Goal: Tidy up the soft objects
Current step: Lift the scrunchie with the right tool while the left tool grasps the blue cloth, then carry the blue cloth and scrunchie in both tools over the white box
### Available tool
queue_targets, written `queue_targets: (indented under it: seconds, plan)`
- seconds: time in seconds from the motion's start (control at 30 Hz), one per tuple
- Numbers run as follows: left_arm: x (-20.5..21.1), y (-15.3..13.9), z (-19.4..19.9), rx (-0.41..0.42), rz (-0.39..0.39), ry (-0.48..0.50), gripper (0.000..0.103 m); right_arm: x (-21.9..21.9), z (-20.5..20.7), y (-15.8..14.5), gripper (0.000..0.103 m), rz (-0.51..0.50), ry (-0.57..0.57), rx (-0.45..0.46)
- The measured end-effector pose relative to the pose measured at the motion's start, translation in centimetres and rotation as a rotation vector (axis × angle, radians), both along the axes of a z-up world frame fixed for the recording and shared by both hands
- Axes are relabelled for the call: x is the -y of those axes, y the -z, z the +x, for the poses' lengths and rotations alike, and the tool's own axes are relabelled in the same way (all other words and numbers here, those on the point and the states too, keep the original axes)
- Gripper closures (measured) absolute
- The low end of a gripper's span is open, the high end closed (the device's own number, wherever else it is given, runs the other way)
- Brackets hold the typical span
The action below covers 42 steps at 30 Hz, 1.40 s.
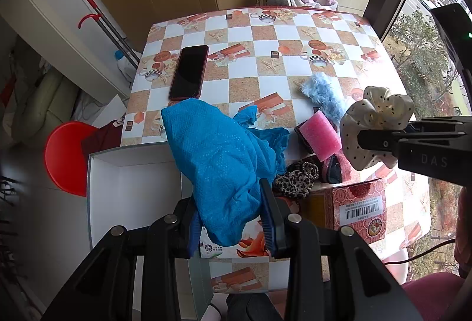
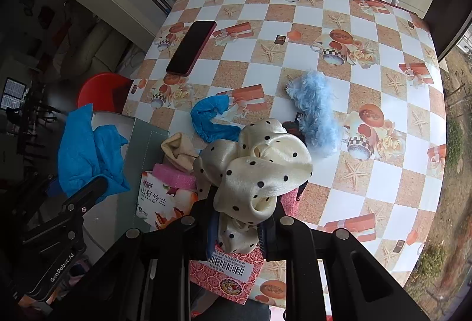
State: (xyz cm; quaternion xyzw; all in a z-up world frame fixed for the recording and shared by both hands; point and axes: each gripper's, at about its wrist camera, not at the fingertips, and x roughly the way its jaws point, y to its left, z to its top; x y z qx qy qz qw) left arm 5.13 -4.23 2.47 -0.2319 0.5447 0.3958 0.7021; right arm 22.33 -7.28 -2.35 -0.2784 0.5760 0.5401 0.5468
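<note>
A crumpled blue cloth (image 1: 218, 155) hangs between the fingers of my left gripper (image 1: 231, 220), which is shut on it, over the right edge of an open white box (image 1: 124, 197). My right gripper (image 2: 239, 229) is shut on a cream polka-dot scrunchie (image 2: 259, 170) and holds it above the pile. From the left wrist view that scrunchie (image 1: 374, 126) and the right gripper (image 1: 371, 141) come in from the right. On the table lie a fluffy light-blue scrunchie (image 2: 315, 114), a pink foam roller (image 1: 320, 135), a leopard scrunchie (image 1: 295, 179), a beige cloth (image 2: 180, 150) and a second blue piece (image 2: 209, 120).
A dark phone (image 1: 188, 71) lies at the table's far left. A tissue pack (image 2: 159, 203) and a red patterned box (image 1: 360, 209) sit at the near edge. A red stool (image 1: 65, 155) stands left of the checked table (image 1: 265, 34). A window is on the right.
</note>
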Motion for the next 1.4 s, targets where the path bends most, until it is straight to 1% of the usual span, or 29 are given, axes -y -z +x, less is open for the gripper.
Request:
queue_targets:
  seconds: [1.1,1.27,1.4]
  plan:
    - [-0.1,-0.5,-1.6,0.002,0.032,-0.050,0.066,-0.4,-2.0,-0.7,0.080,0.023,-0.046,-0.013]
    - [0.3,-0.2,-2.0,-0.001,0.034,-0.059,0.065,-0.2,-2.3,-0.7,0.080,0.023,-0.050,-0.015]
    - [0.8,-0.2,-2.6,-0.013,0.051,-0.069,0.065,-0.2,-2.6,-0.7,0.080,0.028,-0.055,-0.024]
